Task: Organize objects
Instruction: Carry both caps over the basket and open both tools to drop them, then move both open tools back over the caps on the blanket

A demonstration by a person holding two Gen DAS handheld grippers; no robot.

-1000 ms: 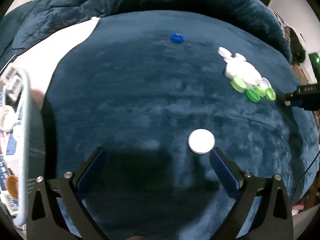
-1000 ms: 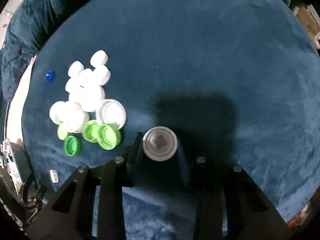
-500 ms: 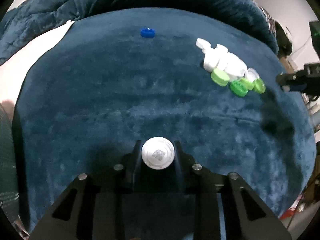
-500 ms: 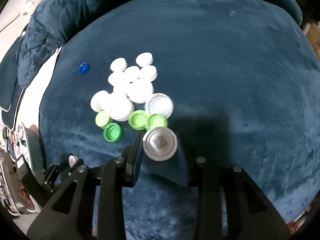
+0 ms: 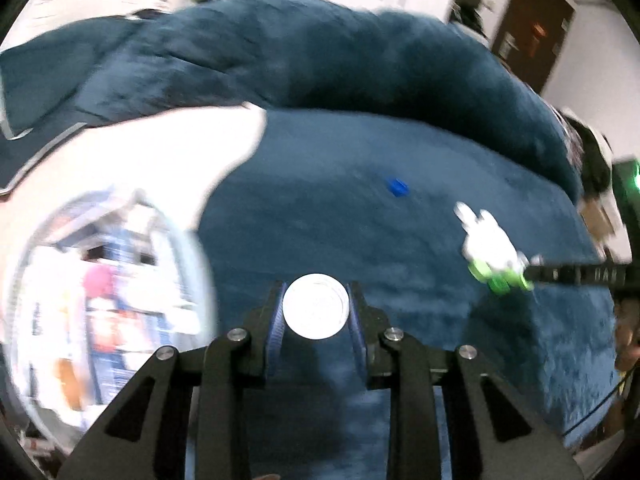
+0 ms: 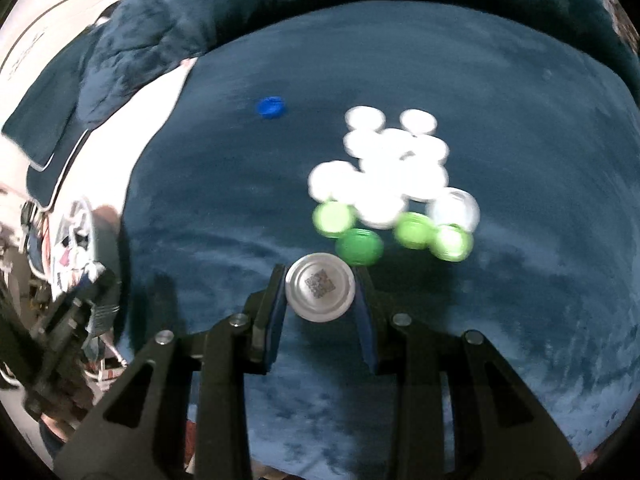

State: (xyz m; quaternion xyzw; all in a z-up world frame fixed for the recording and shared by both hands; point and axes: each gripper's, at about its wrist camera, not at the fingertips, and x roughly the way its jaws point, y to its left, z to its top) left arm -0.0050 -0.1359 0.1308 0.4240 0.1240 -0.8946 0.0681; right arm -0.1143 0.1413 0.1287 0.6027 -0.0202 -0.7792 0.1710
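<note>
Right now my left tool point(image 5: 315, 307) pinches a white cap point(image 5: 315, 306) above the blanket point(image 5: 320, 184). My right tool point(image 6: 320, 292) pinches a grey cap point(image 6: 320, 293) with a QR code, beside the blurred cap pile point(image 6: 384, 176). Left view smears; a bin's point(image 5: 100, 300) labels are unreadable.

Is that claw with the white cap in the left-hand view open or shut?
Shut on it. The left gripper has a white cap wedged between its two fingers, both pressed against its rim above the blue blanket.
</note>
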